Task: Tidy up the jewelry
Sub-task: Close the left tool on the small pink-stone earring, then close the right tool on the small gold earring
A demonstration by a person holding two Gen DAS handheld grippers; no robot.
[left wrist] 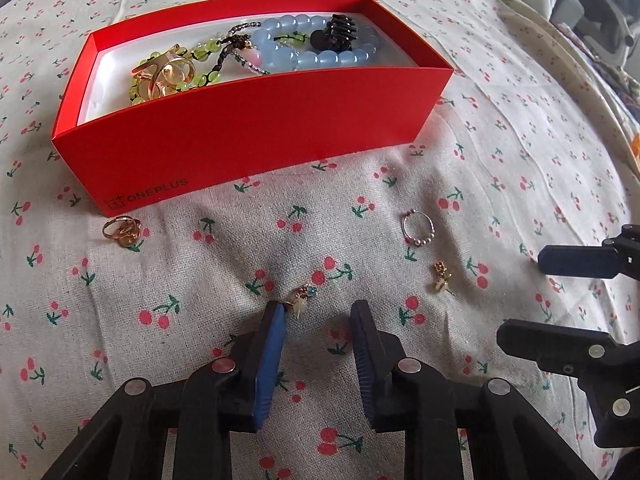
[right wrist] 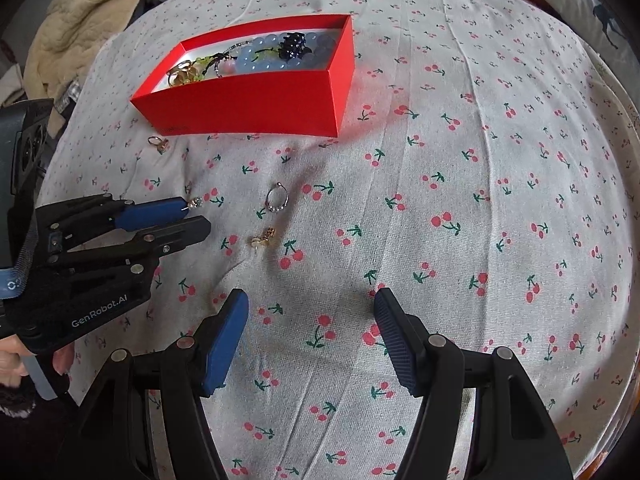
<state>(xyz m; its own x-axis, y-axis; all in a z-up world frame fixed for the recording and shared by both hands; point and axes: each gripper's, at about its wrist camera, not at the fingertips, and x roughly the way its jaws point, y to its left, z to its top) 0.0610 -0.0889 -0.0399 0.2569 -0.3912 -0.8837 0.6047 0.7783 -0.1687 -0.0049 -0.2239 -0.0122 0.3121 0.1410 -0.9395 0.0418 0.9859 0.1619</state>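
In the left wrist view, the left gripper (left wrist: 318, 308) is reaching in from the bottom centre of the frame, its blue pads standing a little apart with a clear gap between them. A small flowered earring (left wrist: 303, 299) is lying on the cherry-print cloth (left wrist: 520, 152) at the tip of the left-hand pad, just touching or nearly touching it, but it is not being pinched. The red box (left wrist: 248, 132) is sitting in the upper half of the frame, holding a blue bead bracelet (left wrist: 316, 50), a green bead string (left wrist: 200, 56) and a black hair clip (left wrist: 340, 32). A gold ring (left wrist: 122, 230) is lying just below the box's lower left corner. A thin beaded ring (left wrist: 418, 227) and a second gold earring (left wrist: 441, 278) are lying right of centre. The right gripper (left wrist: 560, 292) is showing at the right edge.

In the right wrist view, the right gripper (right wrist: 312, 308) is hanging wide open at the bottom centre, holding nothing, over bare cloth. The left gripper is coming in from the left edge, the flowered earring (right wrist: 195, 202) sitting at its upper fingertip. The beaded ring (right wrist: 277, 197) and the other earring (right wrist: 264, 237) are lying near the centre, the box (right wrist: 256, 100) at upper left.
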